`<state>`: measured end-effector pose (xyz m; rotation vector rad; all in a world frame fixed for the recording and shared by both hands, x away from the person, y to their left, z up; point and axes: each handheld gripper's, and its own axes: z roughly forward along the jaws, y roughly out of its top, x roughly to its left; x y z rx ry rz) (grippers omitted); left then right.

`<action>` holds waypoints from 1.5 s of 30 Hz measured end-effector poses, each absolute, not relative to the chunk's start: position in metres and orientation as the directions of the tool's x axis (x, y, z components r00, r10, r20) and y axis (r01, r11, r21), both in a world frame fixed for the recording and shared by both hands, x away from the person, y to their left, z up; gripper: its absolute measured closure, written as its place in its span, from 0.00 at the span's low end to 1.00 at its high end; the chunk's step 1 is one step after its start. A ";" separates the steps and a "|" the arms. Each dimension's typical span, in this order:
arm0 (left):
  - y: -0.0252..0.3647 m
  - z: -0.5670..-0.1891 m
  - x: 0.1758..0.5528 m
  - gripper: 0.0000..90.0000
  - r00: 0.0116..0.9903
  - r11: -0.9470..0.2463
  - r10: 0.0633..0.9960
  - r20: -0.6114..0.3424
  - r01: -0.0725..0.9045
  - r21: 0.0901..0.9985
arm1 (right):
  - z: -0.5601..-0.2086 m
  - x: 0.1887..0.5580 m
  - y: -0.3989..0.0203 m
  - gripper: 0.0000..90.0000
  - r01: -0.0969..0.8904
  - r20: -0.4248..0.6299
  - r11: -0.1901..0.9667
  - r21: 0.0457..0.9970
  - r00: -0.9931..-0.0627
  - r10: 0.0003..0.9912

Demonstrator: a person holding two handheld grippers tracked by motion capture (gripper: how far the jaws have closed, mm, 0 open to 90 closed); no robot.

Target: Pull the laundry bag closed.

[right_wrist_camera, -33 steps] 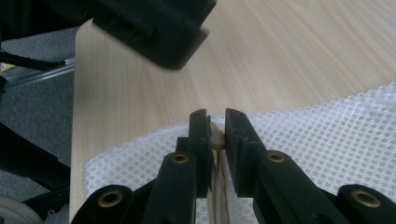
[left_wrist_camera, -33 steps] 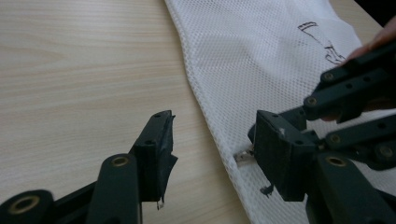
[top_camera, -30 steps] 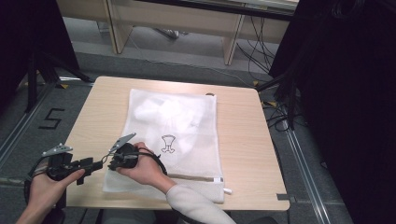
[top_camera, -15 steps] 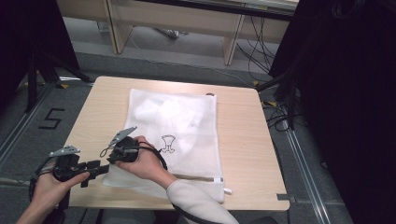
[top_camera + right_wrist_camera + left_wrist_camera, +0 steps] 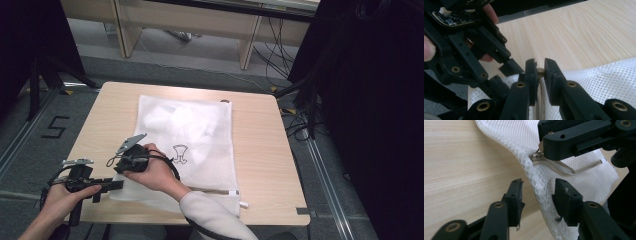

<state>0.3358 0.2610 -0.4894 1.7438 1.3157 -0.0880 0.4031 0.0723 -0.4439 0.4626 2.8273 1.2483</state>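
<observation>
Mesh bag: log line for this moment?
right tool: shut on zipper pull | left tool: just been closing, astride mesh bag edge, pads not pressing | bag: flat on table, near-left corner lifted

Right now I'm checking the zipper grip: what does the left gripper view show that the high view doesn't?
Left gripper view: the zipper pull pinched by the right gripper; the bag edge between the left gripper's jaws, which have just been closing. High view: the bag's logo, a sleeve, the floor. Both: bag, table, grippers.
</observation>
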 end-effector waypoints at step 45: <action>0.257 -0.485 0.336 0.96 0.422 -0.030 0.734 -0.532 0.803 0.595 | -0.470 0.392 0.039 0.92 0.267 0.123 0.743 0.614 -0.962 0.244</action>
